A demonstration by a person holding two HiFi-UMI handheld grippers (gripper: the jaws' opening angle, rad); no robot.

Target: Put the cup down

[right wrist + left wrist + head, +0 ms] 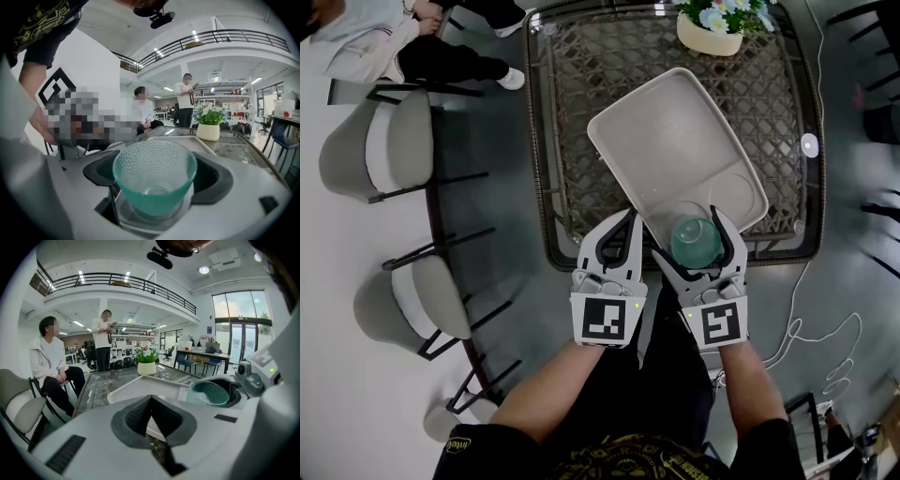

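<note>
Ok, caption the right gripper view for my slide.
Right gripper holds an upright teal cup between its jaws over the white tray, a potted plant on the glass table behind.

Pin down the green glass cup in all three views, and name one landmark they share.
Head view: cup lower centre, in the right hand-held gripper, at the near corner of the tray.
Left gripper view: cup right of centre, beside the tray.
Right gripper view: cup bottom centre, between the jaws.
Shared landmark: white flower pot at the far end of the table.
</note>
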